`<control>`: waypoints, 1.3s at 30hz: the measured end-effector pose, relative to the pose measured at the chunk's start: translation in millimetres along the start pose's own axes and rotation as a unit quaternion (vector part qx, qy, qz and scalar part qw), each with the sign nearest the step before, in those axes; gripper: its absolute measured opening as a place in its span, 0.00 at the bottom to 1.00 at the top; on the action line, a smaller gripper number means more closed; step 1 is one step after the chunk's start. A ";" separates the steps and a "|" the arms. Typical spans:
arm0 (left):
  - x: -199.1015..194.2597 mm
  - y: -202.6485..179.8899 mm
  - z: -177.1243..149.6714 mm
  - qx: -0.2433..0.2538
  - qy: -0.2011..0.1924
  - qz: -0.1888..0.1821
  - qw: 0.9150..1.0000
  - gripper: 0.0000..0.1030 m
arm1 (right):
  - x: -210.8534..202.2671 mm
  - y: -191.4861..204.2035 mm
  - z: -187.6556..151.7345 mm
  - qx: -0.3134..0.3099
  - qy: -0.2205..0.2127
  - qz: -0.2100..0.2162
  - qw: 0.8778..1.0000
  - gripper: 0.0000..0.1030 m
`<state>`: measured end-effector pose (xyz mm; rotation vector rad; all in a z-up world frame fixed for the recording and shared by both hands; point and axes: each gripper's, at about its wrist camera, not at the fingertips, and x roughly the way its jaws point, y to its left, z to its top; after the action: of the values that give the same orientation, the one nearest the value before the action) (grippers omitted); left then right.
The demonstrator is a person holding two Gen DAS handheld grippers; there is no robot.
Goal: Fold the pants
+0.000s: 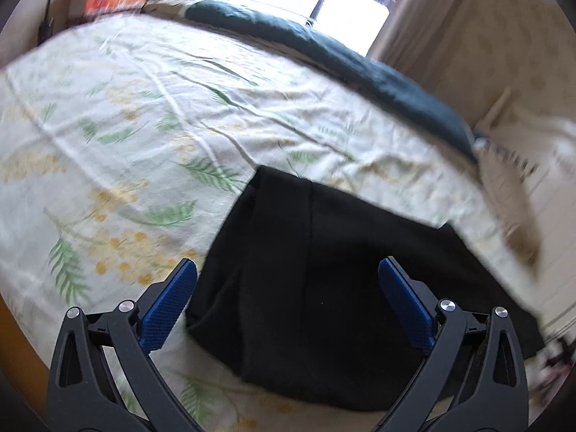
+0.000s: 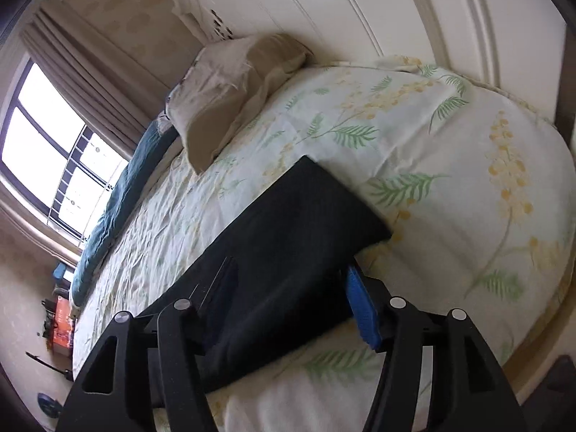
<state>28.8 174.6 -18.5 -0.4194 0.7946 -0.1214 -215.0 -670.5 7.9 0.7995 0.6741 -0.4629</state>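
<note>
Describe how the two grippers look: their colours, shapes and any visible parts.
Both are alike. The left gripper and right gripper have matte black linkage arms with triangular cut-outs, round silver pivot pins, and fingers faced with blue knurled pads. No cables, markings or sleeves show.

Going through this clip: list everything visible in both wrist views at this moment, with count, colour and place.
pants: one, black, folded flat on the bed near its edge
bedsheet: one, white with green and yellow floral print, covering the bed
blanket: one, dark teal, bunched along the window side
pillow: one, beige, at the headboard end
headboard: one, white
curtain: beige, beside the window
window: dark-framed, bright
left gripper: black, blue pads, open above the pants
right gripper: black, blue pads, open above the pants
</note>
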 end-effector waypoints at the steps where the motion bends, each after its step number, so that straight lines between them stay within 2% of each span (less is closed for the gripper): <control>1: -5.6 7.2 1.0 -0.017 0.001 -0.013 1.000 0.98 | -0.8 2.8 -4.8 0.004 -0.003 0.004 1.000 0.58; 6: -27.6 37.2 -8.1 -0.096 0.015 -0.064 0.993 0.98 | 9.8 14.7 -25.6 0.026 -0.003 0.029 0.999 0.61; 8: -29.2 43.0 -15.9 -0.130 0.024 -0.088 0.987 0.98 | 14.4 17.5 -32.1 0.031 -0.003 0.030 0.999 0.61; 11: -25.2 43.7 -28.3 -0.175 0.042 -0.139 0.974 0.98 | 18.7 18.0 -40.7 0.045 -0.004 0.033 0.998 0.65; 15: -19.8 36.6 -39.5 -0.208 0.052 -0.165 0.963 0.98 | 20.7 11.5 -46.1 0.073 -0.005 0.043 0.996 0.67; 20: -23.1 29.7 -43.6 -0.241 0.038 -0.184 0.952 0.98 | 24.5 5.4 -50.6 0.092 0.001 0.053 0.994 0.69; 22: -24.2 25.4 -42.5 -0.236 0.033 -0.192 0.952 0.98 | 24.7 6.2 -51.8 0.088 0.000 0.053 0.995 0.70; 24: -22.0 22.7 -39.3 -0.220 0.031 -0.177 0.959 0.98 | 24.7 6.1 -52.9 0.089 -0.001 0.054 0.995 0.71; 25: -19.8 22.5 -38.4 -0.219 0.032 -0.175 0.959 0.98 | 24.9 5.9 -53.1 0.090 -0.002 0.056 0.994 0.72; 31: -1.3 21.5 -35.0 -0.228 0.042 -0.174 0.957 0.96 | 24.6 6.4 -55.1 0.088 -0.005 0.056 0.995 0.74; 32: 1.3 19.3 -33.4 -0.223 0.040 -0.164 0.960 0.82 | 24.3 6.8 -55.4 0.088 -0.006 0.056 0.995 0.75; 33: 4.2 18.0 -32.8 -0.217 0.044 -0.155 0.963 0.60 | 24.1 7.1 -55.7 0.087 -0.007 0.055 0.995 0.75; 34: 7.6 16.8 -32.4 -0.212 0.052 -0.138 0.966 0.41 | 23.8 7.3 -56.0 0.087 -0.008 0.055 0.995 0.75; 35: 11.8 16.0 -31.6 -0.207 0.059 -0.116 0.970 0.32 | 23.7 7.3 -56.3 0.089 -0.009 0.056 0.994 0.77; 36: 13.9 16.4 -31.7 -0.203 0.063 -0.103 0.972 0.17 | 23.9 7.5 -56.2 0.090 -0.010 0.057 0.994 0.77; 39: 14.6 20.0 -29.6 -0.192 0.066 -0.085 0.975 0.06 | 23.6 9.2 -56.8 0.088 -0.013 0.053 0.995 0.78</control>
<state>16.8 179.6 -54.9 -0.8545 0.9151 -0.1569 -213.9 -623.7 -33.1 0.9881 0.5685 -0.4397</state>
